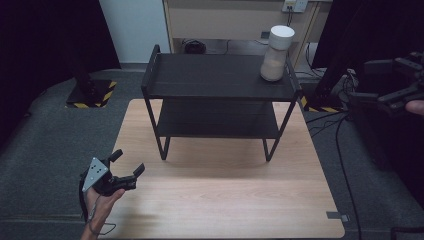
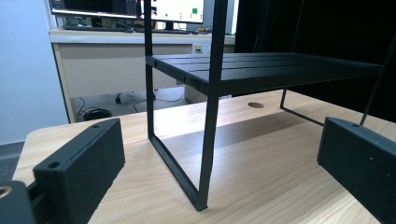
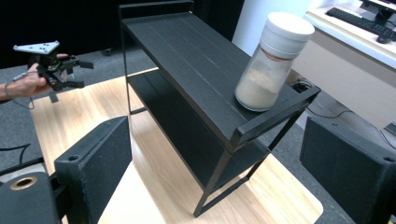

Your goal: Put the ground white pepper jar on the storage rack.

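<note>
Jar (image 1: 276, 53) of pale powder, white-lidded and upright so its long axis runs straight up, stands at the right end of the top shelf of the black two-tier rack (image 1: 200, 80), close to the shelf's far right corner and just inside the raised end rail. Going left to right in the high view: the left gripper (image 1: 128, 168) sits low over the near left corner of the wooden table (image 1: 225, 200), held in a hand (image 1: 100, 202), its jaws spread wide with nothing between them; from there the jar lies up at about two o'clock, well apart, with the rack's left legs in the way. The left gripper view looks under the top shelf, and its own two jaws stand wide at either edge. The rack fills the middle of the table. Off the table's right edge, the right gripper (image 1: 400, 95) hangs near the jar's height, and from it the jar lies at about ten o'clock. In the right gripper view the jar (image 3: 273, 63) stands at roughly one o'clock above the wide-spread, empty jaws, with no rack member between. I judge the right gripper the nearer one, and a level approach from the side suits the jar's upright axis
</note>
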Tool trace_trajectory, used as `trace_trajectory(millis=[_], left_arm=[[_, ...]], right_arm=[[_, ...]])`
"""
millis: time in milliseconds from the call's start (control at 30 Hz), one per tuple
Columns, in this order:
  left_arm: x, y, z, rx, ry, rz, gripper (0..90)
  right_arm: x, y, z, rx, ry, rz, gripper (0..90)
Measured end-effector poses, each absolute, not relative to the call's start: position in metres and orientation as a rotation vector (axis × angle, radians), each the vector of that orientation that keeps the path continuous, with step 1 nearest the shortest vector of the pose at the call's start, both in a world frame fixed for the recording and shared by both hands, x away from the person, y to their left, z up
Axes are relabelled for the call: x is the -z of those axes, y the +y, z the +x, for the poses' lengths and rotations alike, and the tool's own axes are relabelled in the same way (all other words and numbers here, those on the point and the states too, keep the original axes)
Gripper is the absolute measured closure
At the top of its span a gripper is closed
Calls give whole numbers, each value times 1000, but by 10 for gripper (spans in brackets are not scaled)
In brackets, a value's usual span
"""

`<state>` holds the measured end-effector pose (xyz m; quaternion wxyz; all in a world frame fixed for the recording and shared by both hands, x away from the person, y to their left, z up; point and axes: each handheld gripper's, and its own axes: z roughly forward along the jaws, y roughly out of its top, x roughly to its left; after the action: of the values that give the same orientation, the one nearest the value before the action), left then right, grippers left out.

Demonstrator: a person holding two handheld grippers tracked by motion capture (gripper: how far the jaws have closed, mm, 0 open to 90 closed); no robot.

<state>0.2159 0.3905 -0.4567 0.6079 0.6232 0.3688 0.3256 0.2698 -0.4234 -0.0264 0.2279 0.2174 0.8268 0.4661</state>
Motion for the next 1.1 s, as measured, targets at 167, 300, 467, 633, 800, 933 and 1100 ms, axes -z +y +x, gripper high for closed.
trace_trajectory(millis=[167, 300, 467, 633, 800, 933, 1100], left_arm=[[457, 390, 216, -749, 852, 1445, 0], [456, 390, 216, -754, 847, 1443, 0], [457, 390, 215, -755, 846, 1448, 0], [457, 389, 216, -753, 843, 1451, 0], [456, 388, 216, -756, 843, 1455, 1], [455, 388, 216, -761, 836, 1464, 1], [456, 388, 216, -762, 838, 1459, 1]], right_arm=[[33, -425, 266, -1288, 2249, 620, 87], [34, -424, 268, -1280, 2266, 633, 89], [34, -423, 271, -1278, 2266, 637, 88], [35, -422, 271, -1277, 2263, 639, 89], [35, -423, 271, -1279, 2264, 640, 90], [36, -423, 272, -1275, 2266, 638, 90], [39, -423, 273, -1292, 2251, 635, 86]])
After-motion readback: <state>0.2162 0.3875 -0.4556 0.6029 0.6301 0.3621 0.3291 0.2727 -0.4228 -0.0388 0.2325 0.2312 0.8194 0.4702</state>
